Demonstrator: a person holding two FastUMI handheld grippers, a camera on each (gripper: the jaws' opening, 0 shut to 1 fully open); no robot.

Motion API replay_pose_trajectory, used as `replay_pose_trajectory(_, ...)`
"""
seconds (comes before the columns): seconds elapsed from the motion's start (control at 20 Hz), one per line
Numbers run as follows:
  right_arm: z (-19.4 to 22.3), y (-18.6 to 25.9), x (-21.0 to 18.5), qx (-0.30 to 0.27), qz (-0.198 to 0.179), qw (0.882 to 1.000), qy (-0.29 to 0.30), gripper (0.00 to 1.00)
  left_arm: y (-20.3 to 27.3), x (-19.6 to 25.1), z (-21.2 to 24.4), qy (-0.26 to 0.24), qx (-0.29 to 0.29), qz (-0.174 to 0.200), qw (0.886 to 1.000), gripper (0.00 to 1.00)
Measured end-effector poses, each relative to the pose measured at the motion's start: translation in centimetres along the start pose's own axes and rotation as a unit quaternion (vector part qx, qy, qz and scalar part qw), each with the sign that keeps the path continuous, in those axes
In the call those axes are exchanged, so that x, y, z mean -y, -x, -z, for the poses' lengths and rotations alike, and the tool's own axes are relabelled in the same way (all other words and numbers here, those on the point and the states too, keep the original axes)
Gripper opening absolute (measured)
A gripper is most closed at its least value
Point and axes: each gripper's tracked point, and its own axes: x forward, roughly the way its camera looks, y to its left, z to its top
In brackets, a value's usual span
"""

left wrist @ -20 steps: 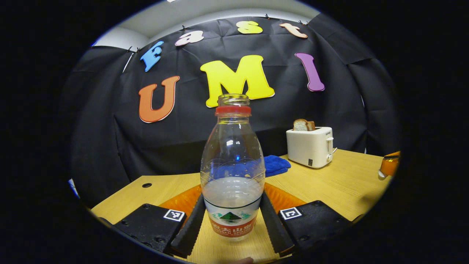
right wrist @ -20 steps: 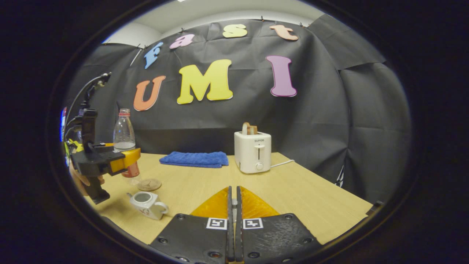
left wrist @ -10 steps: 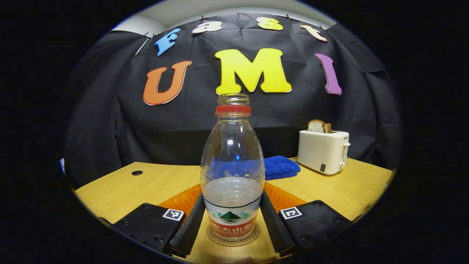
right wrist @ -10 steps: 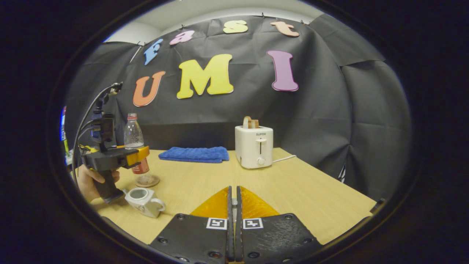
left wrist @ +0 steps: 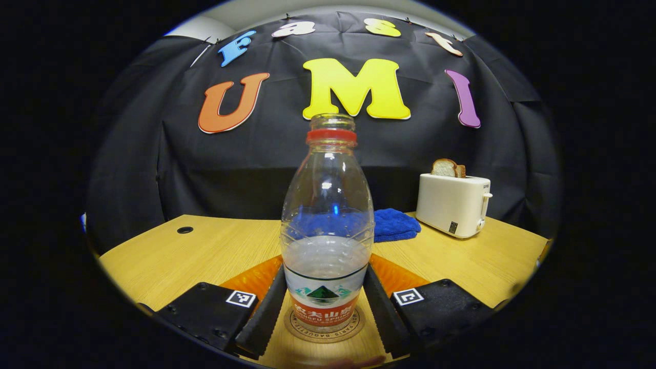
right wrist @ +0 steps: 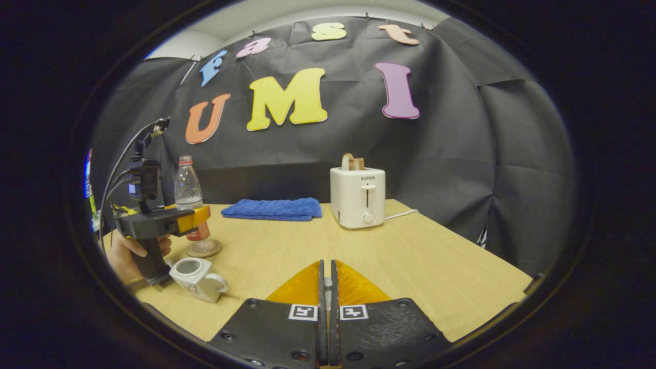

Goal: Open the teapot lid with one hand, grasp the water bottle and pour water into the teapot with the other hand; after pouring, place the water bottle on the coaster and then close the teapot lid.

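While clamped in the left hand-held gripper [left wrist: 324,320], water bottle [left wrist: 326,225] upright on coaster [left wrist: 324,328], mouth upward.

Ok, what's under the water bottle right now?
The round coaster lies under the water bottle; its printed rim shows around the base. Its centre is covered by the bottle.

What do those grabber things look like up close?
Each gripper, left and right, has black blocks with small square black-and-white tags and clear orange plastic behind them. From the side, the left one is black and orange with a pistol handle and cables on top.
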Motion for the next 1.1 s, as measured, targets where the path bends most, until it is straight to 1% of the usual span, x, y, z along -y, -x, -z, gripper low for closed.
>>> replay_pose_trajectory(0.2,0.0,-0.1,0.1,0.000,0.002,1.000,0.001,0.01,0.8,0.8,1.1,-0.002,-0.013,0.019,1.000,0.82)
replay_pose_trajectory(0.4,0.2,-0.1,-0.2,-0.001,0.003,1.000,0.007,0.01,2.0,1.1,1.3,-0.021,-0.007,0.027,0.999,0.84)
replay_pose_trajectory(0.55,0.0,0.0,-0.7,0.002,0.001,1.000,0.014,0.01,2.5,1.4,1.5,-0.024,-0.004,0.033,0.999,0.85)
replay_pose_trajectory(0.7,-0.1,0.0,-0.8,0.004,0.000,1.000,0.017,0.01,2.7,1.2,1.6,-0.021,-0.002,0.031,0.999,0.85)
replay_pose_trajectory(0.9,0.1,0.0,-0.4,0.003,0.003,1.000,0.016,0.01,2.7,0.8,1.6,-0.037,-0.006,0.017,0.999,0.86)
replay_pose_trajectory(1.1,0.1,0.0,-0.6,0.002,0.001,1.000,0.015,0.01,3.0,0.7,1.6,-0.035,-0.001,0.018,0.999,0.87)
